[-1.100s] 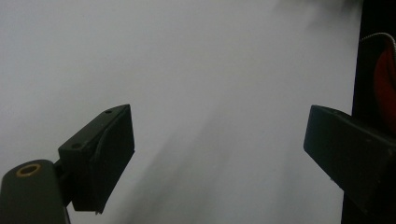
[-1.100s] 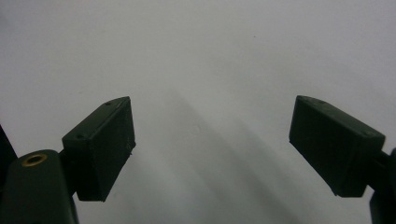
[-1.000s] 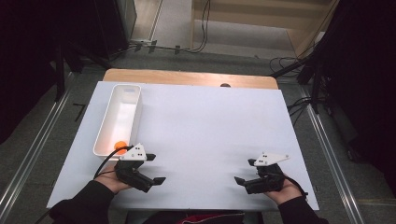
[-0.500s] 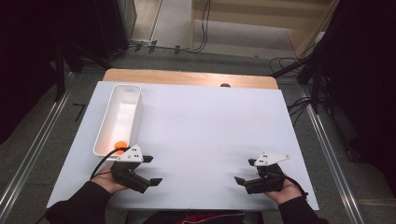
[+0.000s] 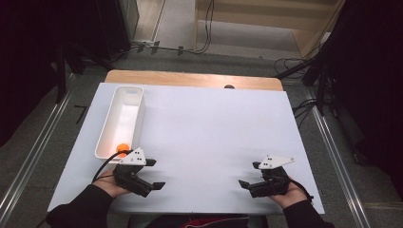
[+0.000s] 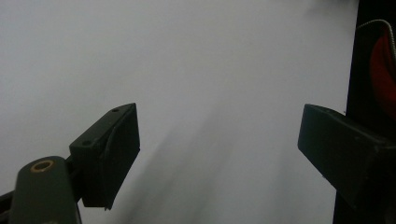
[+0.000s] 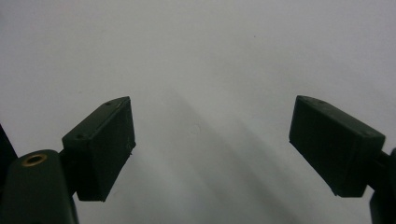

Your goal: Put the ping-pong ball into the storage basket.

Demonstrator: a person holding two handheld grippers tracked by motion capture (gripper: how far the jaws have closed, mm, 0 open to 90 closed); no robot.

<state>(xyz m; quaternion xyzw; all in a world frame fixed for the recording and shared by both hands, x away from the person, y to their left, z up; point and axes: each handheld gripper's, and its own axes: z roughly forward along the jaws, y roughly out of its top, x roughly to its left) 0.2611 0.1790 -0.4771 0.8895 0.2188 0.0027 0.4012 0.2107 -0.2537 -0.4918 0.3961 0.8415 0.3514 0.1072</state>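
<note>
Two hand-held tools low over the white tabletop, nothing clamped in either.

At 10 o'clock on the tabletop: long white tray, lengthwise from 12 to 6. At its 6 o'clock end, inside against the near wall: small orange ball. Round, smooth, bright and plain, partly hidden behind the tray rim and the grey plate of the tool in front. Same spot as a second ago.

At 7 o'clock, just below the tray's near end: left gripper, pointing toward 3 o'clock. Jaws just narrowed a little, yet well apart, with bare white surface between them in the left gripper view. No contact with ball or tray. Judged from that: ball already dropped off in the tray, and the small closing a relaxing of the hand, not a new grasp.

At 5 o'clock, well apart from the tray: right gripper, pointing toward 9 o'clock. Jaws spread wide, plain tabletop between them in the right gripper view. Idle, by the look of it.
</note>
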